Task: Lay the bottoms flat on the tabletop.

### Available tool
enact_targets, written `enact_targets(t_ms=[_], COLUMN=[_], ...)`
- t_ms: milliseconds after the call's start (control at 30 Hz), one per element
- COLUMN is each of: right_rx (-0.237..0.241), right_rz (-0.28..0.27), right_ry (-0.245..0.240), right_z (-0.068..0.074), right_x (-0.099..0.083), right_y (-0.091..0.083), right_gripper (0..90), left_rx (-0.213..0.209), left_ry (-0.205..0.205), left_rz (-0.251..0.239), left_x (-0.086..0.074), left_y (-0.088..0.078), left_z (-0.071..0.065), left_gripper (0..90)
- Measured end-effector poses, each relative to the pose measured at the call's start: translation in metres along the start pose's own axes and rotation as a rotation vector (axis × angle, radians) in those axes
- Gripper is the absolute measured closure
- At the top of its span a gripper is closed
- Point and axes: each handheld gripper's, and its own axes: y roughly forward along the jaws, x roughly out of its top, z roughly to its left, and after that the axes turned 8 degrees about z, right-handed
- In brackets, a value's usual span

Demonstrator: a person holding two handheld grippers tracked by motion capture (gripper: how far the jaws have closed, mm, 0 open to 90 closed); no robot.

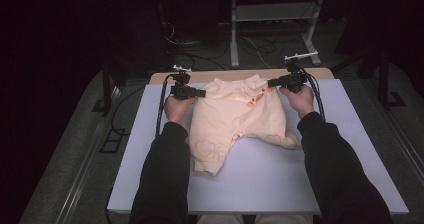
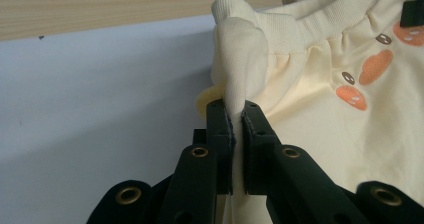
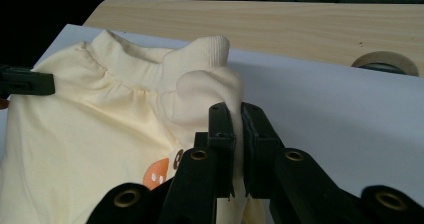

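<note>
A pair of cream baby trousers (image 1: 235,119) with orange prints lies on the white table top (image 1: 150,134), its ribbed waistband toward the far edge. My left gripper (image 1: 201,93) is shut on the waistband's left corner; in the left gripper view the cream fabric (image 2: 240,59) bulges up out of the closed jaws (image 2: 238,114). My right gripper (image 1: 271,83) is shut on the waistband's right corner, where the fabric (image 3: 210,79) is pinched between the jaws (image 3: 237,115). The legs trail toward the person, one with a heart outline (image 1: 204,148).
The white top covers a wooden table whose far strip (image 1: 240,75) shows behind the garment. A roll of tape (image 3: 387,61) lies on that wood in the right gripper view. On the floor beyond are cables (image 1: 200,54) and a white frame (image 1: 275,14).
</note>
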Motion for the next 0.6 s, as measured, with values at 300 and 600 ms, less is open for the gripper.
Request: enact_targets(t_ms=[300,600], right_rx=[-0.061,-0.09], right_rz=[0.041,0.069], right_ry=[-0.013,0.007], right_z=[-0.003,-0.004], right_x=[-0.004,-0.011], right_y=[0.014,0.024], right_gripper=[82.7,82.3], left_rx=[0.043,0.053], left_ry=[-0.009,-0.036], left_rz=[0.036,0.063], left_x=[-0.005,-0.014], left_y=[0.013,0.019], left_z=[-0.003,0.0], left_gripper=[82.7,82.2])
